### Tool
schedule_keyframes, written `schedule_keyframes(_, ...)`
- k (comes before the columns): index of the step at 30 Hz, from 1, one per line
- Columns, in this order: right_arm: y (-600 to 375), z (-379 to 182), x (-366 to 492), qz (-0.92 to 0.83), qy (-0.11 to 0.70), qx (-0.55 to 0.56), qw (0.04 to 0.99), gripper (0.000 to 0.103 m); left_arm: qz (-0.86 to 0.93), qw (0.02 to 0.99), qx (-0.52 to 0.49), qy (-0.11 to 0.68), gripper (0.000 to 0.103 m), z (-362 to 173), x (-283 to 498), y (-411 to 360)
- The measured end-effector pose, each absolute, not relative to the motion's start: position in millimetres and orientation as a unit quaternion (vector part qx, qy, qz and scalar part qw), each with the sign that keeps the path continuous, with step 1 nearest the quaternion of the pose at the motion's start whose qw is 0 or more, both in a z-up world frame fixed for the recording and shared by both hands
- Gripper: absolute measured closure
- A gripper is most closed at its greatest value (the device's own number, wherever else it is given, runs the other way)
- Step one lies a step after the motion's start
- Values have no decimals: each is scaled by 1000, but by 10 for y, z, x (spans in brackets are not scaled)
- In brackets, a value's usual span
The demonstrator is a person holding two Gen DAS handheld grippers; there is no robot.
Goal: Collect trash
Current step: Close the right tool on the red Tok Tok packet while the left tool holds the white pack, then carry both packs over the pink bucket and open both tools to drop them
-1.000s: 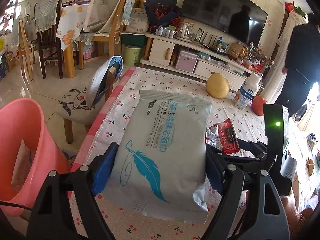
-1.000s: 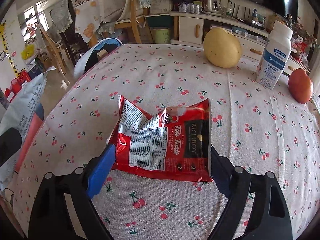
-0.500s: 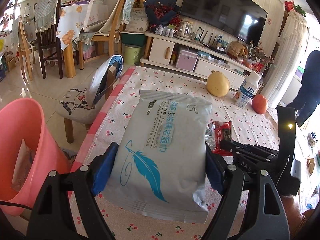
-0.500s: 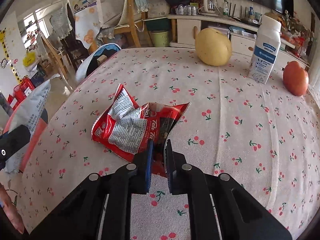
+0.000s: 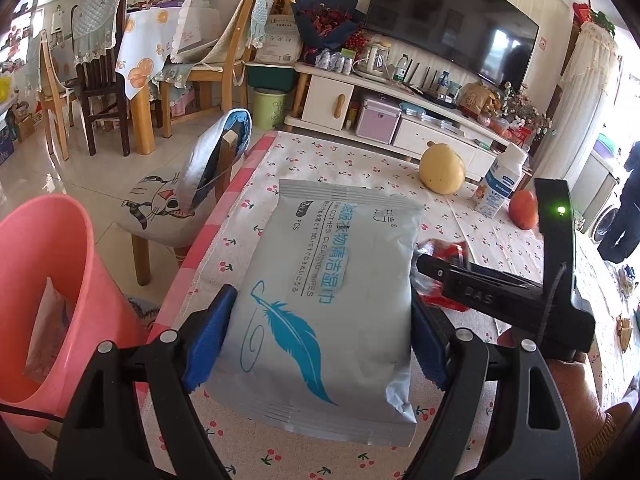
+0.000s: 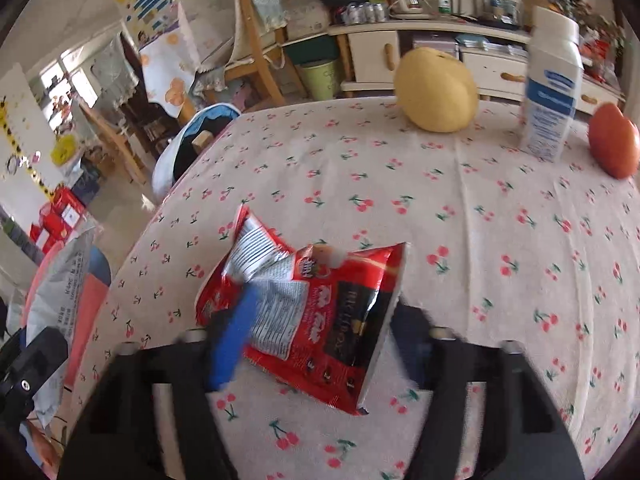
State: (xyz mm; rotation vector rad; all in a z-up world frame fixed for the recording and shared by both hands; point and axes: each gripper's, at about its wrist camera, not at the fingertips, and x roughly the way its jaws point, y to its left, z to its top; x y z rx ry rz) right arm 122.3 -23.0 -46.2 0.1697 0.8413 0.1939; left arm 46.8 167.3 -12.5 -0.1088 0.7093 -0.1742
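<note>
Two tools work over the bench [image 6: 460,216]: beside the pink bin [image 5: 52,264], the left tool [image 5: 316,340] grips a wipes pack [image 5: 332,280] across its width. To the right, the right tool [image 6: 316,336] is opening, the red wrapper [image 6: 320,312] lying between its pads on the bench.

In the right wrist view, motion blur smears the right gripper [image 6: 316,344] and the red snack wrapper [image 6: 320,320]; contact between pads and wrapper cannot be determined. In the left wrist view, the wipes pack [image 5: 320,296] hides most of that wrapper. The pink bin [image 5: 44,280] is cut off at the left edge.
</note>
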Motion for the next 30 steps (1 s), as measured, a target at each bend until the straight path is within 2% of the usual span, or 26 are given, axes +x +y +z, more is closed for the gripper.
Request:
schedule_keyframes(6,-139,-366,1082,108,382,76,915,86,-80,933,-56,346,22,-105,482,1674)
schedule_keyframes(10,-72,-180,931,111,352,58,928,92,-76,935,-59,342,22,-88,479,1705)
schedule_keyframes(22,320,308,611,136,299,3,945,97,-40,948,-86,304,22,68,384,1942)
schedule_keyframes(30,723,691,504,198,271,25,942,97,54,964,-94,242,22,299,237,2317)
